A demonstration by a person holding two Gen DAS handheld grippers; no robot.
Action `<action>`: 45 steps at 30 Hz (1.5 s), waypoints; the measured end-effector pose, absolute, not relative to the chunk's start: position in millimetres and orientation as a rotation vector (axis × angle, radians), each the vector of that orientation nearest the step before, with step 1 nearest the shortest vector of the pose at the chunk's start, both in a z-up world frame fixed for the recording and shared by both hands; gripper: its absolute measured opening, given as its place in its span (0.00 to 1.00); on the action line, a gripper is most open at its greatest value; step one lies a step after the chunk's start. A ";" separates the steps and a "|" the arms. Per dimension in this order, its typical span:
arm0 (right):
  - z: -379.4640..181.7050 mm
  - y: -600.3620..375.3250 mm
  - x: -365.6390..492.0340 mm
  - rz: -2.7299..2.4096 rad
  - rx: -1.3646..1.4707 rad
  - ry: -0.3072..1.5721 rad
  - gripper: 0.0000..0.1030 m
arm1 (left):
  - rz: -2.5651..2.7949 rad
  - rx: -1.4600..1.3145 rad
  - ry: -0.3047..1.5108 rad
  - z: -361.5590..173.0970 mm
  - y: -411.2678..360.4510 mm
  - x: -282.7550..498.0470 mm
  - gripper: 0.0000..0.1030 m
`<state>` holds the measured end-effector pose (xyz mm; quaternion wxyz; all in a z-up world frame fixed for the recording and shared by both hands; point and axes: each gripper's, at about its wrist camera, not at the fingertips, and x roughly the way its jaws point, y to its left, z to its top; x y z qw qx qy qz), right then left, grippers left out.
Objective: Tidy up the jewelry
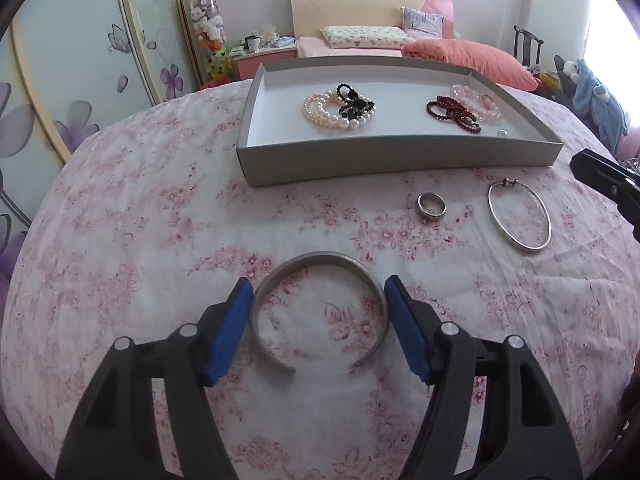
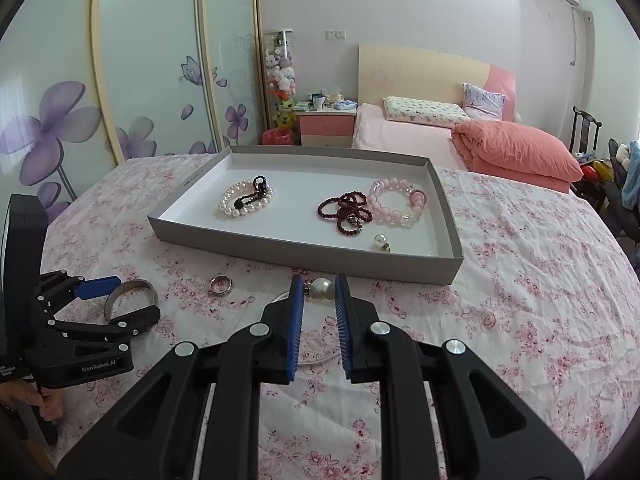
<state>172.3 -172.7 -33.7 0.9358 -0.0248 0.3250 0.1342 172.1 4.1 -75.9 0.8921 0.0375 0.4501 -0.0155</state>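
Observation:
A grey open cuff bracelet (image 1: 320,258) lies flat on the flowered cloth between the blue pads (image 1: 232,328) of my left gripper (image 1: 319,280). The pads stand close on either side of it, and the gripper is open. The right wrist view shows that gripper (image 2: 128,300) from the side around the cuff (image 2: 130,290). My right gripper (image 2: 319,280) is shut on a pearl earring (image 2: 323,290) at its tips, above the cloth. On the cloth lie a silver ring (image 1: 431,205) and a thin silver bangle (image 1: 519,216). The grey tray (image 1: 400,156) holds pearl and black bracelets (image 1: 340,112), dark red beads (image 1: 454,112), pink beads (image 1: 480,100) and a second pearl (image 2: 380,240).
The table is covered by a pink flowered cloth (image 1: 140,240). Behind it stand a bed with an orange pillow (image 2: 520,152), a nightstand (image 2: 326,124) and sliding wardrobe doors (image 2: 140,80) on the left. A person's hand (image 2: 44,404) holds the left gripper's handle.

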 end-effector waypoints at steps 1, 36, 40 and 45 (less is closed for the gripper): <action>-33.3 -173.1 172.1 0.275 -0.050 0.663 0.16 | -0.017 0.088 0.937 -76.3 3.5 172.9 0.69; 10.5 -175.5 163.7 0.265 -0.008 0.482 0.16 | -0.032 -0.013 0.518 29.6 -13.3 157.9 0.63; 22.2 -174.0 170.2 0.259 -0.001 0.440 0.16 | -0.038 -0.018 0.507 33.4 -17.3 162.7 0.63; 34.7 -174.4 185.6 0.253 0.004 0.387 0.16 | -0.051 -0.019 0.481 40.0 -22.3 179.1 0.63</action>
